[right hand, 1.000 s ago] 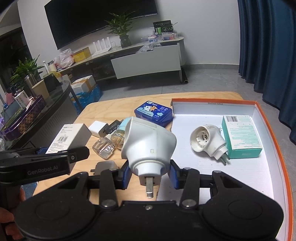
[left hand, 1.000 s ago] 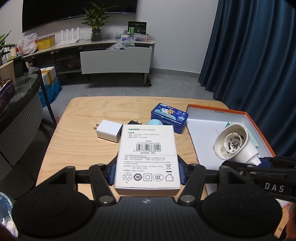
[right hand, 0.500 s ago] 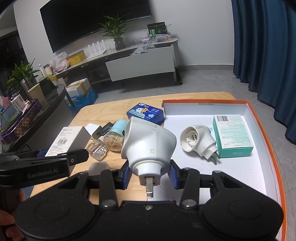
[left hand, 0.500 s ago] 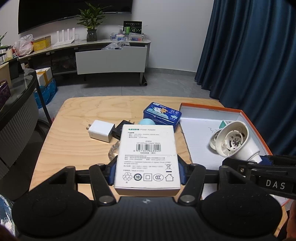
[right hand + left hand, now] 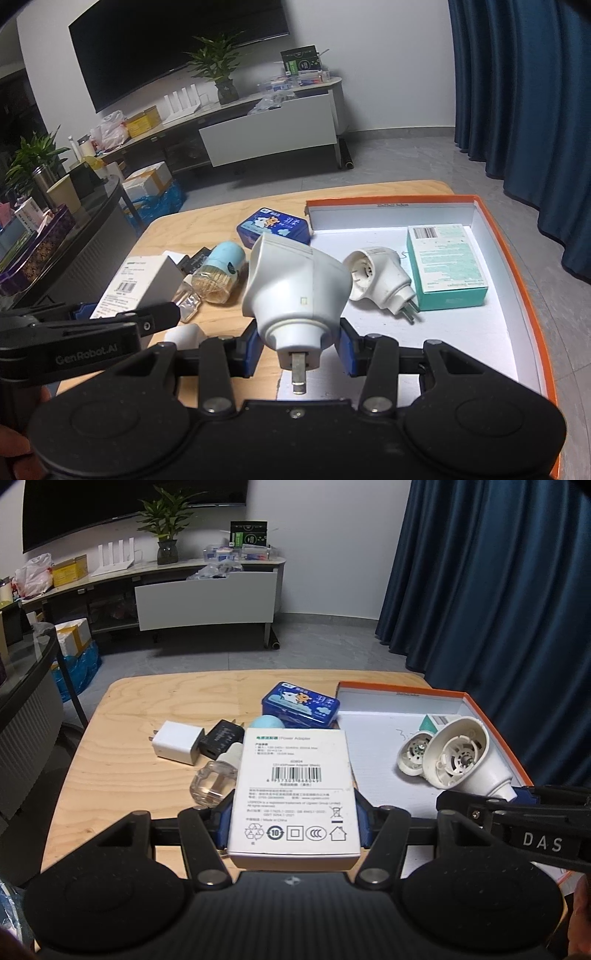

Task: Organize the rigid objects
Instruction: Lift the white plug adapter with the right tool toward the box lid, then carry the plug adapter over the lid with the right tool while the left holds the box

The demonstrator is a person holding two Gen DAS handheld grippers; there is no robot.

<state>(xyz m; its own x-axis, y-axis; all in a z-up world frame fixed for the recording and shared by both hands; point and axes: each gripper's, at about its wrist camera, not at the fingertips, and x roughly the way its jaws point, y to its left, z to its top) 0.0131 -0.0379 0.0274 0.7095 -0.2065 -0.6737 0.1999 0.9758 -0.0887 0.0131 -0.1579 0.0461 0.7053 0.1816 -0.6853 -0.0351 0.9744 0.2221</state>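
Right wrist view: right gripper (image 5: 297, 349) clamped on white plug-in heater (image 5: 295, 291), carried further over orange-rimmed box (image 5: 532, 295) (lower centre of frame). Left gripper (image 5: 293, 827) clamped on adapter box (image 5: 293, 794), raised above table (image 5: 129, 775); both likely bound for box.

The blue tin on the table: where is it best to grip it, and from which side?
Grip the blue tin across its two long flat sides, coming from above. It lies flat with its lid up, and the jar crowds its near side.
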